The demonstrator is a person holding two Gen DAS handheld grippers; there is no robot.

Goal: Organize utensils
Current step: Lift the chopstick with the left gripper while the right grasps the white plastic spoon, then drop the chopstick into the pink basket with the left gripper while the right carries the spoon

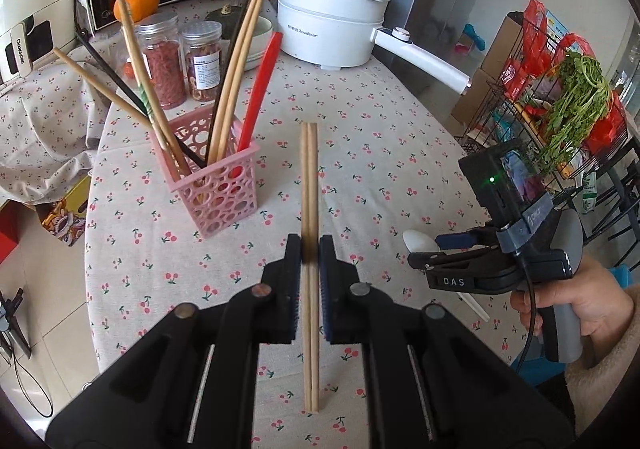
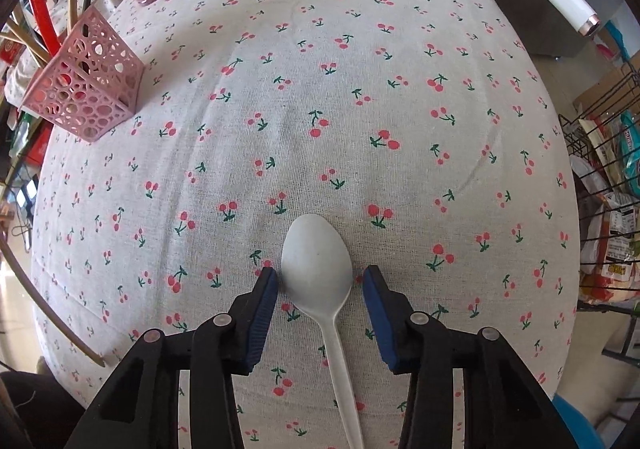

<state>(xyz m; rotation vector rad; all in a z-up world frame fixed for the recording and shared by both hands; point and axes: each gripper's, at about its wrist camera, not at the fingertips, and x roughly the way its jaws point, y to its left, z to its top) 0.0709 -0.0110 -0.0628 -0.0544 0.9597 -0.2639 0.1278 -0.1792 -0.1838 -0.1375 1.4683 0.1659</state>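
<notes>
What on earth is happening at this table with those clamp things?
A person is tidying utensils with a hand-held gripper in each hand. The left gripper is shut on a pair of wooden chopsticks, near the pink perforated plastic basket. The right gripper straddles a white plastic spoon on the cherry-print tablecloth, not yet gripping it.

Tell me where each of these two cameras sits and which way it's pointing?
Left wrist view: rides on the left tongs, looking forward and down across the table at the pink basket; shows them shut on a pair of chopsticks, plus the person's right hand.
Right wrist view: rides on the right tongs, looking straight down at the white spoon between them.
Shared: cherry tablecloth, basket, spoon, jars.
</notes>
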